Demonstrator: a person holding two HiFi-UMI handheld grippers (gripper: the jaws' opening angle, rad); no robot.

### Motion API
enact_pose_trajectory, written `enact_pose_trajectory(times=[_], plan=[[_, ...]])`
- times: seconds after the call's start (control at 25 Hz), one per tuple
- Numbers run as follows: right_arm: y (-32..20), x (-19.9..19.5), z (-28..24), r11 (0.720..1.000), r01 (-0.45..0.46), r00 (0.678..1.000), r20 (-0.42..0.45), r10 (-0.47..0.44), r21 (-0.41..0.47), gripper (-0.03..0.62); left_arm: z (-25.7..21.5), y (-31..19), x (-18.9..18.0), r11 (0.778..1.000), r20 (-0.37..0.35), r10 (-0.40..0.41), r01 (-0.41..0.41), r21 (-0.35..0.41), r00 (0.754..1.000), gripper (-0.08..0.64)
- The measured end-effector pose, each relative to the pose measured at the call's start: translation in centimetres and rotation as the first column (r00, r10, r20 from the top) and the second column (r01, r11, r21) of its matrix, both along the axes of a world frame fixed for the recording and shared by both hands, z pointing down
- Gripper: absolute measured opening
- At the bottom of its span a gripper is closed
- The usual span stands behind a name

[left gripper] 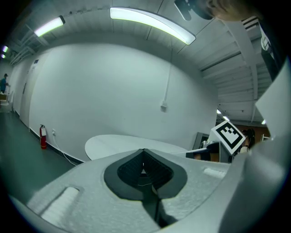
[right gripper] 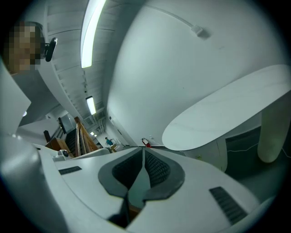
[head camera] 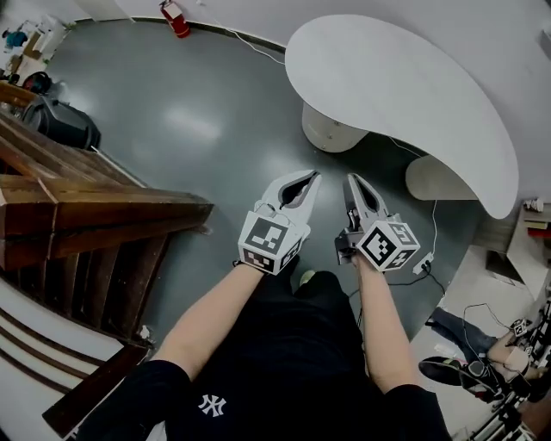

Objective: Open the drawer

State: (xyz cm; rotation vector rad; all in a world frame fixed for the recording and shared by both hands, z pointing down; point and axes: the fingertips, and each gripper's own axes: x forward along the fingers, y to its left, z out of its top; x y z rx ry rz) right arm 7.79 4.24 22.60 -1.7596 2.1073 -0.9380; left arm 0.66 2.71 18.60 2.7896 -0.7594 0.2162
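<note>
No drawer shows in any view. In the head view both grippers are held out in front of the person, side by side above the grey floor. My left gripper point(head camera: 312, 177) point(left gripper: 143, 150) is shut, its tips meeting with nothing between them. My right gripper point(head camera: 351, 179) point(right gripper: 143, 149) is also shut and empty. Both point toward the white curved table point(head camera: 396, 95) point(left gripper: 118, 145) point(right gripper: 227, 109). The right gripper's marker cube point(left gripper: 229, 135) appears at the right of the left gripper view.
A wooden staircase point(head camera: 77, 215) stands at the left, with a black bag point(head camera: 60, 125) behind it. The table rests on white pedestal legs point(head camera: 331, 131). A red fire extinguisher point(head camera: 176, 17) point(left gripper: 43, 135) stands by the far wall. Cables and a power strip point(head camera: 424, 263) lie at the right.
</note>
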Motion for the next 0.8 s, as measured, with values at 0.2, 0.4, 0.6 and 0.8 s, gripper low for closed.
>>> enact_pose_trajectory(times=[0.2,0.4,0.6,0.8], plan=[[-4.4,3.0,5.4,0.996,-0.060,0.994,0.084,0.066,-0.065,0.032,5.1,-4.6,2.4,0.999,0.019,0.035,-0.034,-0.034,0.999,0.009],[-9.4,6.4,12.9,0.988,-0.101,0.979,0.165,0.119,-0.114,0.052,11.1,-9.3,5.3,0.998,0.026,0.036,-0.034,-0.055,0.999,0.009],[-14.6,8.5,20.6,0.989,-0.091,0.971,0.210,0.114,-0.114,0.052,17.9,-13.9,7.4,0.997,0.038,0.022,-0.019,-0.073,0.999,0.009],[-18.0,10.2,28.6,0.985,-0.090,0.957,0.263,0.127,-0.151,0.058,25.5,-17.0,8.5,0.994,0.049,-0.013,0.018,-0.108,0.999,0.009]])
